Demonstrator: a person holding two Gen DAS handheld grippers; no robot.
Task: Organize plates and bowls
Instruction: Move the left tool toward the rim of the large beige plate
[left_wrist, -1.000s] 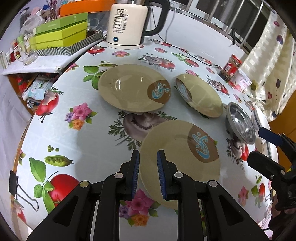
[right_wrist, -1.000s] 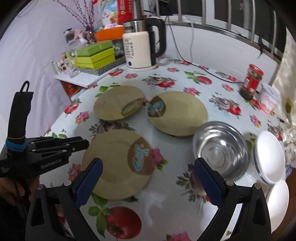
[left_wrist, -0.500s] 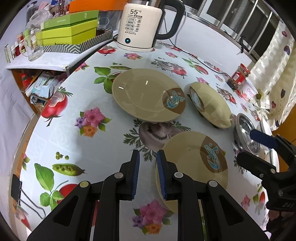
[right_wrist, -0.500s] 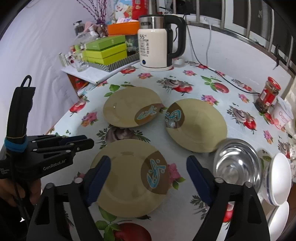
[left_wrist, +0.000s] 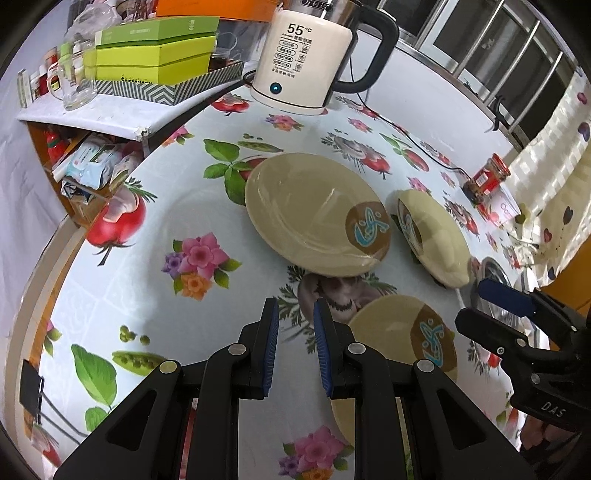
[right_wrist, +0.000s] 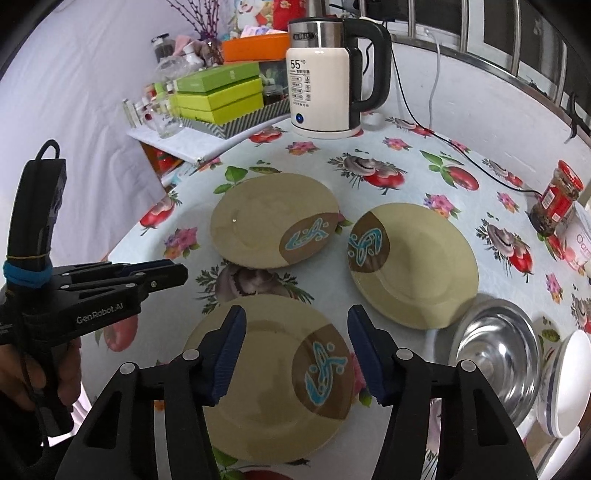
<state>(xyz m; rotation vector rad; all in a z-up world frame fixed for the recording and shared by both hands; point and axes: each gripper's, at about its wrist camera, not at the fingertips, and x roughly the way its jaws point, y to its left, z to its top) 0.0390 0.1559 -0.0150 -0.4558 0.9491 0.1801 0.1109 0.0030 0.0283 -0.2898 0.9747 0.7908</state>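
A: Beige plates, three of them, on the flowered tablecloth (right_wrist: 424, 162). From the right wrist view, left to right: the far plate (right_wrist: 266, 218), the near plate (right_wrist: 273, 376) in front of it, then the right plate (right_wrist: 417, 269).

B: What's hard to see?

A: The near plate's front rim is hidden behind the right gripper (right_wrist: 295, 354). Its jaws are closing, spread above that plate with nothing between the pads. Right of the plates sits one steel bowl (right_wrist: 495, 354), then two white bowls (right_wrist: 565, 380), the nearer one cut off by the edge of the view.

B: And the left gripper?

A: The left gripper (left_wrist: 294, 349) hovers over the tablecloth beside the near plate (left_wrist: 391, 332), its fingers (left_wrist: 271, 347) slightly parted and empty. A hand (right_wrist: 40, 376) holds it; only part shows. In the left wrist view the steel bowl is mostly hidden behind the right gripper.

B: Anything behind?

A: One kettle (right_wrist: 321, 92), one red-lidded jar (right_wrist: 557, 195), and stacked green boxes (right_wrist: 218, 94).
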